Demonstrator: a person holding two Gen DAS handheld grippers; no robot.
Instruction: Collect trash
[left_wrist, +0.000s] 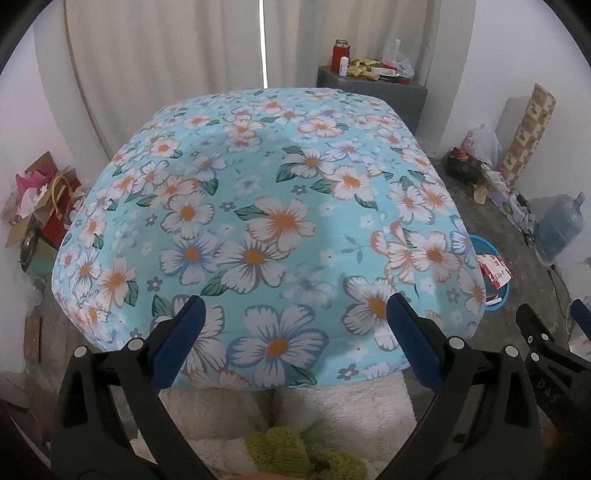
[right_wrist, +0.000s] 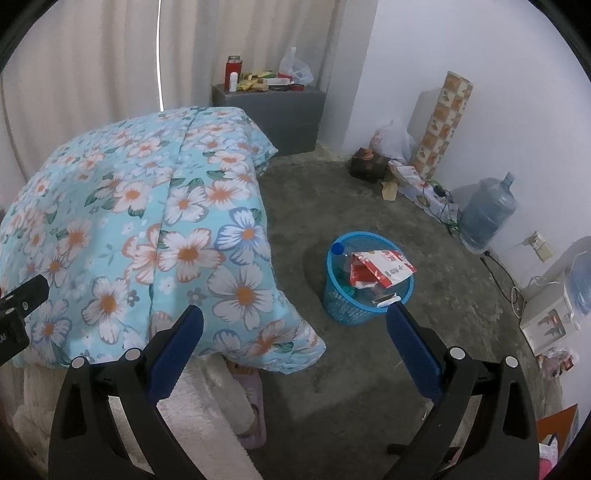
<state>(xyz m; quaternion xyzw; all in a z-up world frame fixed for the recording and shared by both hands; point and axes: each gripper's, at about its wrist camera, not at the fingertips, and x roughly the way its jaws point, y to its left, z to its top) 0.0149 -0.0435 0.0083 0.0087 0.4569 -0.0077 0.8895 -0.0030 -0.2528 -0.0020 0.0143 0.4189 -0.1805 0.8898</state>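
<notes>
— Between the blue pads, what is each claw holding?

— Nothing. The left gripper (left_wrist: 295, 314) is spread wide over the near edge of the floral quilt (left_wrist: 266, 206); the right gripper (right_wrist: 295, 321) is just as wide apart and empty, hanging above the quilt's right corner and the concrete floor (right_wrist: 369, 387).

— And the trash?

— A blue basket (right_wrist: 364, 310) stands on the floor just right of the bed, already stuffed: a red and white wrapper (right_wrist: 380, 271) lies across its rim beside a blue-capped bottle (right_wrist: 341, 253). I'd judge the collecting well advanced, maybe finished near the bed.

— What could remain?

— Possibly the clutter along the far right wall: a dark box (right_wrist: 367, 166), a white plastic bag (right_wrist: 391, 142), scattered papers. Whether that counts as trash I can't say.

— The rest of the room?

— A grey cabinet (right_wrist: 273, 114) with a red canister (right_wrist: 233, 70) and packets at the far end, pale curtains (right_wrist: 92, 62) behind, a water jug (right_wrist: 487, 210) against the right wall, and a slipper (right_wrist: 253, 398) near the bed's foot.
</notes>
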